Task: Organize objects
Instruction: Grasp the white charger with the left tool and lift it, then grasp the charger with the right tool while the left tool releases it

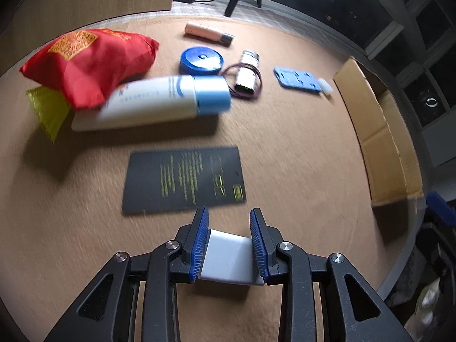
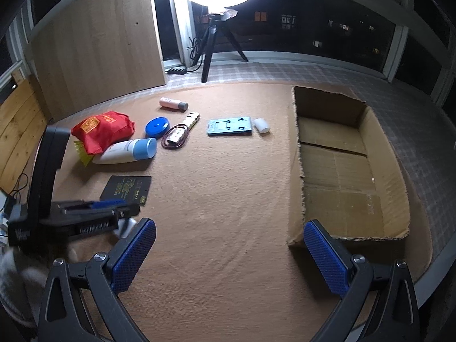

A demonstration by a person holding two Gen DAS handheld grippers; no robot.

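Observation:
My left gripper (image 1: pixel 229 216) is shut on a small white box (image 1: pixel 228 256), held just above the tan mat near a black card (image 1: pixel 185 179). In the right wrist view the left gripper (image 2: pixel 114 208) shows at the left with the white box (image 2: pixel 125 226) in it. My right gripper (image 2: pixel 229 248) is wide open and empty above the mat, beside the open cardboard box (image 2: pixel 342 171). Further off lie a white tube with a blue cap (image 1: pixel 159 99), a red pouch (image 1: pixel 85 59), a blue round tin (image 1: pixel 201 59), a pink bottle (image 1: pixel 208 32) and a blue plate (image 1: pixel 299 79).
A small bottle ringed by a purple cable (image 1: pixel 246 77) lies mid-mat, with a white cap (image 2: pixel 261 125) by the blue plate. A ring light on a tripod (image 2: pixel 212 42) stands behind the mat. A wooden panel (image 2: pixel 97 42) stands at the back left.

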